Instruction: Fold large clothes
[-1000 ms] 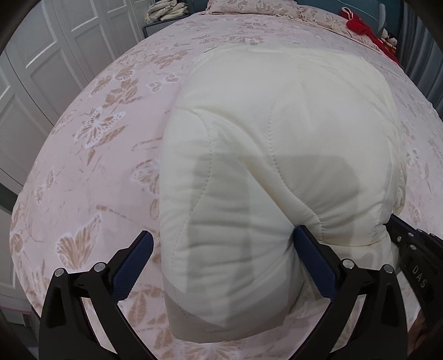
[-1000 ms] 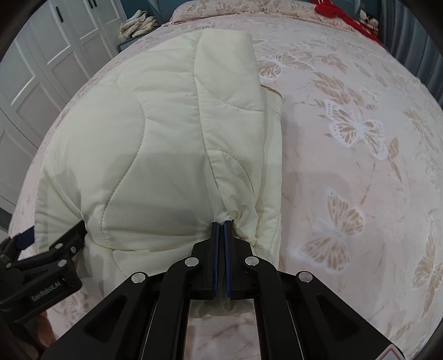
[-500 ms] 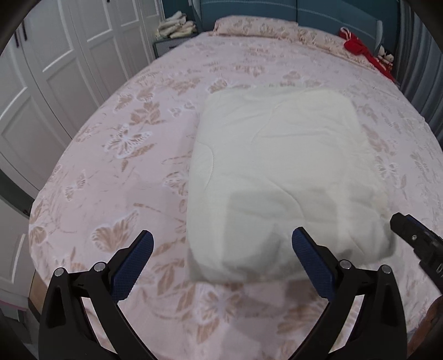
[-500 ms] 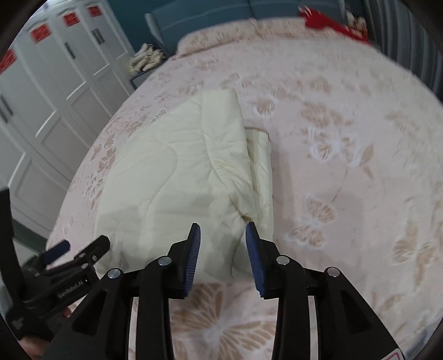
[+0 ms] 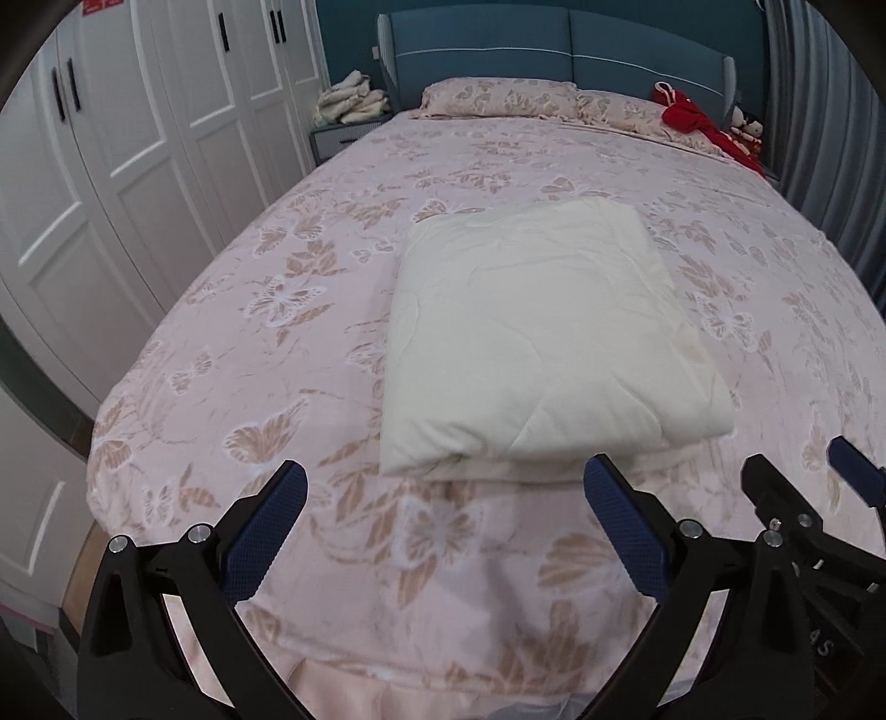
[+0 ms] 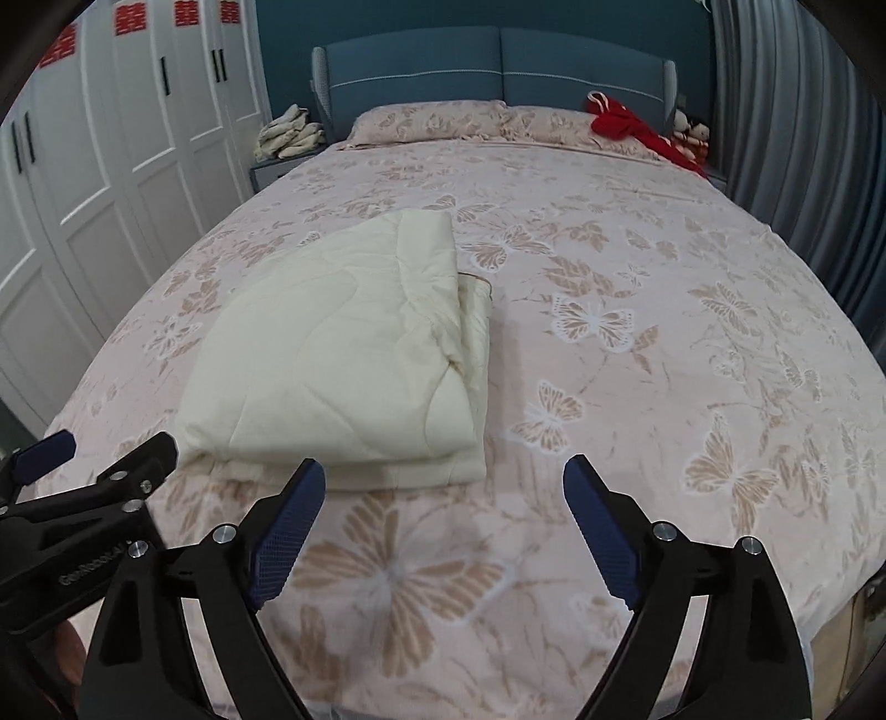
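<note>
Folded cream quilt (image 5: 545, 343) on bed (image 5: 277, 354), long axis toward twelve o'clock; left gripper (image 5: 443, 518) nearer, right gripper (image 6: 443, 495) offset, both agape, empty.

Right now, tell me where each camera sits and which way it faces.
Left wrist: sits on the left gripper, angled down along its open fingers toward the folded cream quilt on the bed; the right gripper's tip shows at its right edge.
Right wrist: sits on the right gripper, angled down over the bed's near end, its jaws just opened with nothing between them; the left gripper shows at the left.
Shared: quilt, blue headboard, white wardrobe, red garment.
</note>
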`<state>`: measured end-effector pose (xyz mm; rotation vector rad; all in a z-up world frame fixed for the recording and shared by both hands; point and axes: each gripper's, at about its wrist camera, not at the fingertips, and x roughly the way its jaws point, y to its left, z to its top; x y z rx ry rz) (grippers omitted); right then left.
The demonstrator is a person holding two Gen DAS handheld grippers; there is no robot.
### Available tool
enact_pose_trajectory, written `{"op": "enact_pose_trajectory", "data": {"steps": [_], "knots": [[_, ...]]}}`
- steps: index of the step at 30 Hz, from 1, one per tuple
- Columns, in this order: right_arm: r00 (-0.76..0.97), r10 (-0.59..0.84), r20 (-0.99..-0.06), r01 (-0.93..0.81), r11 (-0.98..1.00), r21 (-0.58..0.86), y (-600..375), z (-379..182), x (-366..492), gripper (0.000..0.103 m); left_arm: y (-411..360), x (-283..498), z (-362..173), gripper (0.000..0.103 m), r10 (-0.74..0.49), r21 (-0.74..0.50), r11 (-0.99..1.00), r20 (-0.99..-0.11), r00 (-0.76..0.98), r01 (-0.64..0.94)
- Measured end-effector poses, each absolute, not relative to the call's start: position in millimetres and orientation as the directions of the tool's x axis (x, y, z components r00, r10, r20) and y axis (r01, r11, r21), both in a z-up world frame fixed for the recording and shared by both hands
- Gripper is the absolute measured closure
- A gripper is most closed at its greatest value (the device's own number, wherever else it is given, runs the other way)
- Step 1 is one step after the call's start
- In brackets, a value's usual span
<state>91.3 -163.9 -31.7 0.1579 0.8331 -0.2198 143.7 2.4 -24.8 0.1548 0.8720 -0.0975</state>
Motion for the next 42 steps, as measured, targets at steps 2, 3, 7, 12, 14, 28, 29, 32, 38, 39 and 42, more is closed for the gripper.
{"op": "enact_pose_trajectory", "data": {"steps": [2, 3, 7, 12, 14, 28, 29, 32, 38, 39, 42], "knots": [[0.656, -0.132, -0.743, 0.256, 0.965, 0.054, -160.9, -29.9, 82.3, 0.017, 5.9, 135.5, -25.2, 0.005, -0.018, 0.099, 0.984, -0.763, 0.646, 0.145], [0.657, -0.129, -0.743, 0.256, 0.965, 0.059, -159.6, -29.2, 79.8, 0.017, 8.2, 131.6, -25.5, 0.005, -0.019, 0.097, 0.985, -0.762, 0.647, 0.142], [0.655, -0.111, -0.748, 0.264, 0.961, 0.088, -155.0, -30.3, 66.8, 0.017, 16.4, 115.1, -24.7, 0.005, -0.013, 0.091, 0.988, -0.75, 0.661, 0.123], [0.649, -0.109, -0.753, 0.272, 0.958, 0.096, -146.8, -33.9, 50.4, 0.017, 21.8, 96.3, -27.1, 0.005, 0.001, 0.1, 0.989, -0.734, 0.679, 0.107], [0.648, -0.116, -0.752, 0.272, 0.959, 0.086, -143.8, -34.7, 44.1, 0.017, 24.2, 91.1, -28.9, 0.005, -0.002, 0.096, 0.99, -0.735, 0.678, 0.107], [0.666, -0.151, -0.731, 0.286, 0.956, 0.063, -135.6, -37.0, 15.2, 0.017, 28.8, 67.7, -37.1, 0.005, -0.004, 0.088, 0.991, -0.714, 0.7, 0.097], [0.666, -0.156, -0.729, 0.291, 0.955, 0.062, -135.6, -37.5, 13.4, 0.017, 28.2, 66.1, -37.6, 0.005, -0.002, 0.091, 0.991, -0.71, 0.704, 0.094], [0.664, -0.165, -0.73, 0.299, 0.953, 0.057, -137.6, -38.6, 10.4, 0.017, 26.6, 63.4, -39.0, 0.005, 0.004, 0.097, 0.991, -0.706, 0.709, 0.092], [0.656, -0.173, -0.735, 0.308, 0.95, 0.051, -141.1, -43.4, 6.9, 0.017, 24.1, 59.9, -41.1, 0.005, 0.008, 0.107, 0.99, -0.702, 0.712, 0.094], [0.654, -0.173, -0.736, 0.307, 0.95, 0.049, -141.4, -44.4, 6.5, 0.017, 23.8, 59.4, -41.6, 0.005, 0.008, 0.109, 0.989, -0.703, 0.711, 0.096], [0.65, -0.175, -0.739, 0.308, 0.95, 0.045, -141.6, -46.4, 5.3, 0.017, 23.5, 58.8, -43.0, 0.005, 0.005, 0.107, 0.989, -0.707, 0.707, 0.101]]}}
